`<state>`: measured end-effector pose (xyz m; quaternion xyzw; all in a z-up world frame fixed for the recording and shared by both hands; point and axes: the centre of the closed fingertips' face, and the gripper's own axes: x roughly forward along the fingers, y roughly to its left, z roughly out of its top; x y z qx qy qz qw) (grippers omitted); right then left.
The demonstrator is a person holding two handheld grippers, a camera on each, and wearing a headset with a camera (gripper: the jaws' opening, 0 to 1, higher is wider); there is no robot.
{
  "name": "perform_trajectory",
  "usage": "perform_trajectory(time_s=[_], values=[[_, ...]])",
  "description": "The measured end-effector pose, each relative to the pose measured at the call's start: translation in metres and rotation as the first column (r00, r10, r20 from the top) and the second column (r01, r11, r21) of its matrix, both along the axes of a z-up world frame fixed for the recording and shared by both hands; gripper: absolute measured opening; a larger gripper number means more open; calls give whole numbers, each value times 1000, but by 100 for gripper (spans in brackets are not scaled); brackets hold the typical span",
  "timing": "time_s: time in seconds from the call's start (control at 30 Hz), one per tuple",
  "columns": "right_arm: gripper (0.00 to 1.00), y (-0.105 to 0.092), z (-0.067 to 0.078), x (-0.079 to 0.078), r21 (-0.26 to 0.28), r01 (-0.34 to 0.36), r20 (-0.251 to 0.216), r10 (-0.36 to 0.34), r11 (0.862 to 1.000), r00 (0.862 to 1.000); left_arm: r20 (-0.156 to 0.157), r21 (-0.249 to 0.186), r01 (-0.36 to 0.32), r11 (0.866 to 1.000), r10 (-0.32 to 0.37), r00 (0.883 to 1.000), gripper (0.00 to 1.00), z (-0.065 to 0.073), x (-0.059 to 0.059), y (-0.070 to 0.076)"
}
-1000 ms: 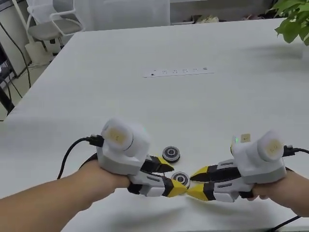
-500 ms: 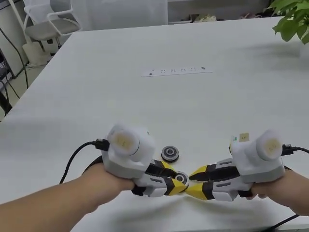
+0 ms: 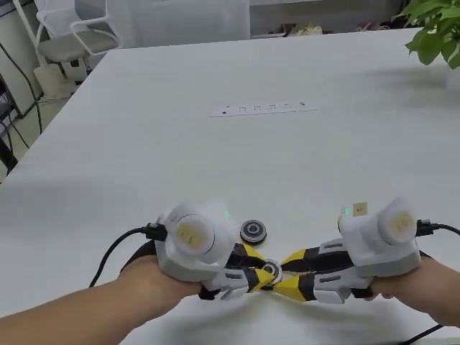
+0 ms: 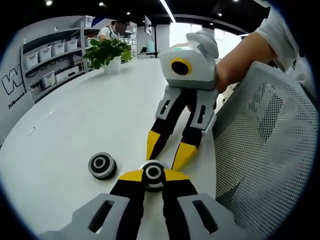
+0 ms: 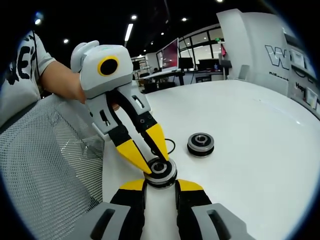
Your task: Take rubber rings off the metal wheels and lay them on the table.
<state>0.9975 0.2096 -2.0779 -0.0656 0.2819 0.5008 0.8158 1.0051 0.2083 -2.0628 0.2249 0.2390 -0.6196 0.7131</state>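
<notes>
A person stands at a white table with a two-jaw gripper in each hand, the two tools aimed tip to tip close to the person's body. The left gripper is clamped on a small metal wheel, with one yellow tip pressed against each side of it. The right gripper meets it head-on, and its own yellow tips are closed against the opposite edge of the same wheel, so the wheel sits pinched between all four tips, low over the tabletop. A second wheel lies flat on the table near the joined tips, on the far side from the person. It is to the left of the left gripper's jaws and apart from them, and it wears its black rubber ring. Far beyond both tools lie a white power strip and a potted plant. A mesh chair back sits just beside the left gripper's right jaw
</notes>
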Motion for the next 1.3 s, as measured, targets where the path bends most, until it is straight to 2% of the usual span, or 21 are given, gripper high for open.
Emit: perform_trajectory(time_s=[0.2,0.73,0.77,0.8,0.83,0.9,1.0,1.1,1.3], values=[[20,-1,-1,0,-18,-7,24,8,1000,1000,9,-4,-5,1000,5,1000,7,0,1,0],[12,-5,-1,-3,-36,9,13,-8,999,1000,7,-13,-33,999,33,999,7,0,0,-1],[12,-5,-2,-4,-35,10,11,-10,999,1000,7,-13,-33,999,33,999,7,0,0,-1],[8,-9,-5,-4,-58,16,5,-16,998,1000,7,-14,-33,999,34,999,7,0,0,-1],[6,-6,-3,-5,-45,-3,17,3,999,1000,7,-14,-34,999,34,999,7,0,0,-1],[1,-9,-4,-6,-54,10,2,-10,998,1000,8,-14,-34,999,34,999,7,0,0,-1],[1,-9,-4,-5,-55,12,0,-13,998,1000,9,-13,-35,999,35,999,7,0,0,-1],[0,-10,-4,-4,-45,36,-25,-37,998,999,12,-13,-36,999,36,999,7,0,0,-1],[0,-12,-4,-2,2,89,-83,-89,996,993,17,-12,-36,999,36,999,7,0,0,-1]])
